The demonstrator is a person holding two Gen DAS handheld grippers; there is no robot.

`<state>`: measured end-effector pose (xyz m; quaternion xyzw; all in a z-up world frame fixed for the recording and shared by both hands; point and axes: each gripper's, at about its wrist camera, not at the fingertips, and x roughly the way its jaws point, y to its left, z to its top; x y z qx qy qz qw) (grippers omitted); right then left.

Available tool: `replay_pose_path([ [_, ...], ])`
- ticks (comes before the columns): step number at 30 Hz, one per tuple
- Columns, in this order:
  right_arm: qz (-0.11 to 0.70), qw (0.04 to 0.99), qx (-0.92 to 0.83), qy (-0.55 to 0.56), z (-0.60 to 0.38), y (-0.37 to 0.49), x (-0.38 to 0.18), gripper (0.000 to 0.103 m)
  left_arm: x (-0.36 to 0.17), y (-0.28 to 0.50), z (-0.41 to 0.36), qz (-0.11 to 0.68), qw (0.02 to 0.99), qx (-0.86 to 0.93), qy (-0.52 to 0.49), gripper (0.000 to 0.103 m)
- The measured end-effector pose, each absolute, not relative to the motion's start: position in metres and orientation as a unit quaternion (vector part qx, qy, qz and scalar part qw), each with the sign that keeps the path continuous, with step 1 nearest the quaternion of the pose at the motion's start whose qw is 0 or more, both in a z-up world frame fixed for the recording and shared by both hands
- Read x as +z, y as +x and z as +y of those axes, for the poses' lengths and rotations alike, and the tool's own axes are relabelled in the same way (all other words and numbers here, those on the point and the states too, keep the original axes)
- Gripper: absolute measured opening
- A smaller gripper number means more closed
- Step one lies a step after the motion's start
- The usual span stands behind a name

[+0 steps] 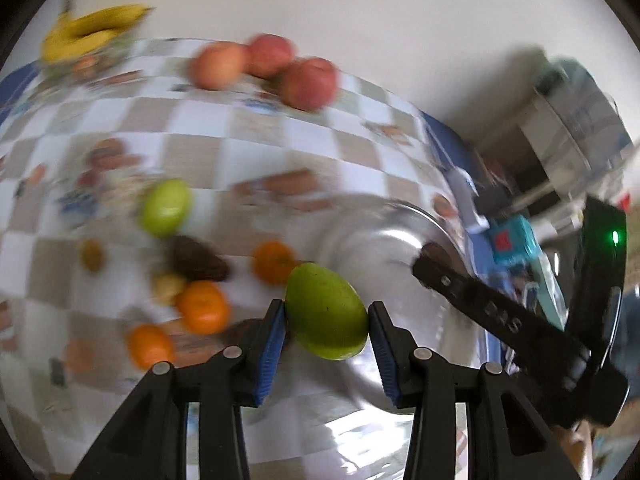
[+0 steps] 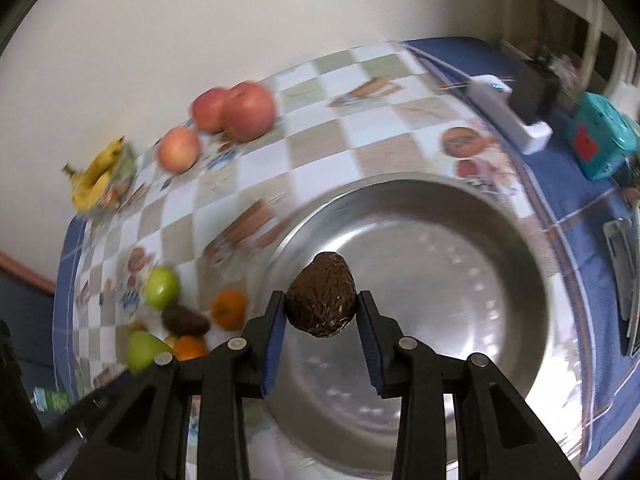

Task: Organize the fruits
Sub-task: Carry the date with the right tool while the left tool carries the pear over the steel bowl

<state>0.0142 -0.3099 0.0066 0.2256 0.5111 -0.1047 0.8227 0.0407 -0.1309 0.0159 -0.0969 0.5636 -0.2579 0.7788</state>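
While the left claw (image 1: 326,314) grips a green mango (image 1: 326,312) and the right claw (image 2: 322,308) grips a brown avocado (image 2: 322,294) over the steel bowl (image 2: 520,240), oranges (image 1: 202,306) crowd the worktop's (image 1: 248,128) near edge and apples (image 1: 308,84) its far edge.

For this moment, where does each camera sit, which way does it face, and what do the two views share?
Left wrist: rides behind the left tongs, looking down along them at a held green fruit near the steel bowl; the right tongs' arm shows too.
Right wrist: rides behind the right tongs, looking down into the steel bowl past a held dark brown fruit.
Shared: the bowl, red apples, bananas, oranges and the checkered tablecloth.
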Motion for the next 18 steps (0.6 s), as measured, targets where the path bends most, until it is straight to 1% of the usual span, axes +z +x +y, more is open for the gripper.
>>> replay_pose_path([
  [6,0.511,0.815,-0.137,0.235,-0.344,0.014,0.0,0.037,0.0,0.045,-0.188,0.563,0.773,-0.29,-0.032,0.045],
  [18,0.534,0.797,-0.157,0.235,-0.364,0.025,-0.025,0.037,-0.036,0.055,-0.225,0.585,0.757,-0.29,0.003,0.045],
])
